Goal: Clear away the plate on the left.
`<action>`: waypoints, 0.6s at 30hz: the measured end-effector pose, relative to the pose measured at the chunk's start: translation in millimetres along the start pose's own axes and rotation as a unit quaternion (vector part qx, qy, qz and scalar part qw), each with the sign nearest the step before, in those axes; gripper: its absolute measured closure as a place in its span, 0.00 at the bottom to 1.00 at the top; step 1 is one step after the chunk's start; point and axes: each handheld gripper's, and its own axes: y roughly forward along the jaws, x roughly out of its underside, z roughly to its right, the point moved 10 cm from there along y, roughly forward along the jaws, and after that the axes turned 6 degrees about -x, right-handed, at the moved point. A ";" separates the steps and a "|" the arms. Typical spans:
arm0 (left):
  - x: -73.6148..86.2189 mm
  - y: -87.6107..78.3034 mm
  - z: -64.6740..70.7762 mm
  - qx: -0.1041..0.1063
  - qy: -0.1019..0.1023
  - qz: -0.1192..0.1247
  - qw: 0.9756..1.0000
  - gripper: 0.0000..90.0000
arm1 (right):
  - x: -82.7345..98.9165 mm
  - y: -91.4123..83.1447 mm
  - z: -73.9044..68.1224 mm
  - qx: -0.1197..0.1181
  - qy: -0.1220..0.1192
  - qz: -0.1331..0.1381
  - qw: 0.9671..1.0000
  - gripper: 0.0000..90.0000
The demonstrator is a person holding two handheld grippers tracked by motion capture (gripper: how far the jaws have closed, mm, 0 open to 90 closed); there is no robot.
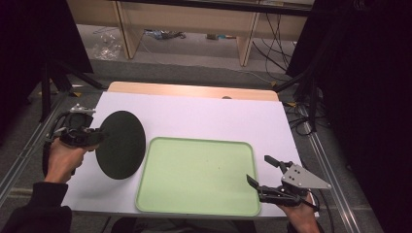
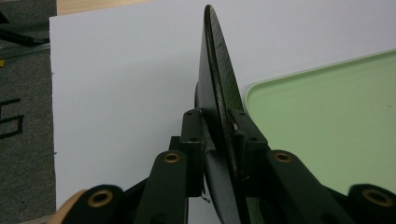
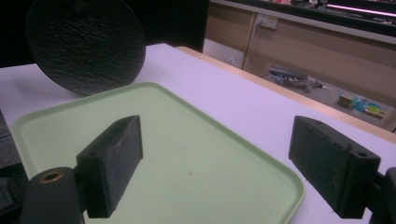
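At the table's left side, a black round plate (image 1: pixel 120 138) is gripped edge-on between the jaws of the left gripper (image 2: pixel 219 135), tilted above the white sheet (image 1: pixel 204 116) just beside the green tray (image 1: pixel 194 206). Near the tray's right corner, the right gripper (image 1: pixel 257 171) is held with jaws spread, grasping nothing.

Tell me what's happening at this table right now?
A person holds a claw in each hand. The left claw is shut on the rim of a black plate, held tilted on edge above the white table cover, just left of a green tray. The tray has nothing on it. The right claw is open and holds nothing, at the tray's near right corner.
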 end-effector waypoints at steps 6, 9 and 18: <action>1.5 5.9 11.0 0.029 -0.005 0.001 1.000 0.87 | -0.3 0.2 -0.9 -0.001 0.001 0.002 1.000 0.20; 0.6 6.3 11.5 0.030 -0.002 -0.001 1.000 0.87 | 0.3 -0.4 -0.6 -0.002 0.003 -0.001 1.000 0.20; 1.1 -0.6 -14.1 0.034 -0.027 0.015 0.999 0.94 | 0.0 -0.3 -0.3 -0.002 0.002 0.001 1.000 0.20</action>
